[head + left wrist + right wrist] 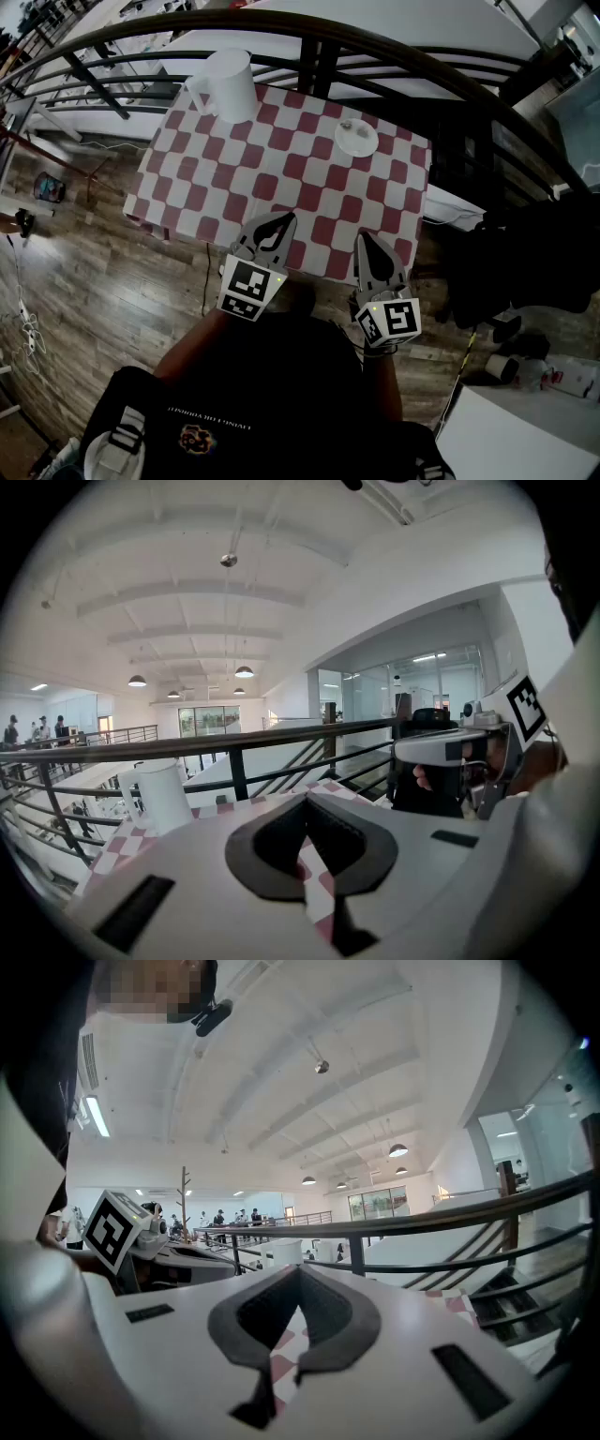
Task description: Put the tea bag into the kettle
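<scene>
Both handheld grippers hover at the near edge of a table (375, 202) draped in a red-and-white checked cloth. The left gripper (284, 219) and the right gripper (365, 238) each have their jaws pressed together, with nothing between them and nothing touched. The white kettle (230, 84) stands at the table's far left corner. Well apart from it, toward the far right, a round white dish (357, 141) carries 1 small pale item that looks like the tea bag (347, 125), too small to make out clearly. A dark metal railing (394, 56) runs behind the table. The floor (103, 272) is wood plank, under a white ribbed ceiling (216, 602) with pendant lamps (244, 671).
</scene>
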Motion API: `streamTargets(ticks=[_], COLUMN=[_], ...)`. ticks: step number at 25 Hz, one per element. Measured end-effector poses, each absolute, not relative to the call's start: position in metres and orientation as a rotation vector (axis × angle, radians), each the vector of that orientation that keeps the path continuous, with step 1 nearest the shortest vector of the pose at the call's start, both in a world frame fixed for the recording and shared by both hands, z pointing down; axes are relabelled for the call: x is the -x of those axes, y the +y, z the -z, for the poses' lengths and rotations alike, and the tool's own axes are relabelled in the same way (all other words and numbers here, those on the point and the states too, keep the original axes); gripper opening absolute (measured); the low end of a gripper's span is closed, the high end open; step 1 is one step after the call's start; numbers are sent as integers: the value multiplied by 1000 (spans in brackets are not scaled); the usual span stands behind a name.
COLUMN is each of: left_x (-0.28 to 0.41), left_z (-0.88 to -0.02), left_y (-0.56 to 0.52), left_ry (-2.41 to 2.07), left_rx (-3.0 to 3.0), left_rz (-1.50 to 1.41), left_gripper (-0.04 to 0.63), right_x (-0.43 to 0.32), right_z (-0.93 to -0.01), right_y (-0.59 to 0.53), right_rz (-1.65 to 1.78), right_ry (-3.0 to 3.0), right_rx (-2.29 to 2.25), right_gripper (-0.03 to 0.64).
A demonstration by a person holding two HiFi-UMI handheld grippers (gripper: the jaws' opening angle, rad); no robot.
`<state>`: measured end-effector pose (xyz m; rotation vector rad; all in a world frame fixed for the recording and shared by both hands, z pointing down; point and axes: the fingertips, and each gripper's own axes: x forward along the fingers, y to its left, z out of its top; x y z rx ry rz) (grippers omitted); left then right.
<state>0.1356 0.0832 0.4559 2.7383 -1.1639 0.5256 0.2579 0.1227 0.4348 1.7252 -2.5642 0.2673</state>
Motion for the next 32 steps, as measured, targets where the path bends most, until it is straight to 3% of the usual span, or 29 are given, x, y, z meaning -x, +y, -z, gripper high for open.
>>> streamTargets(ticks=[32], left_x=[-98], left_z=[-458], left_y=[56], left_ry=[-1247], left_rx=[-2687], left_rz=[-534], left_gripper=[-2], right_x=[-226], right_z=[-440], right_y=[91], right_rz=[-336], right_ry=[-2629], right_rx=[-1634], right_gripper=[12])
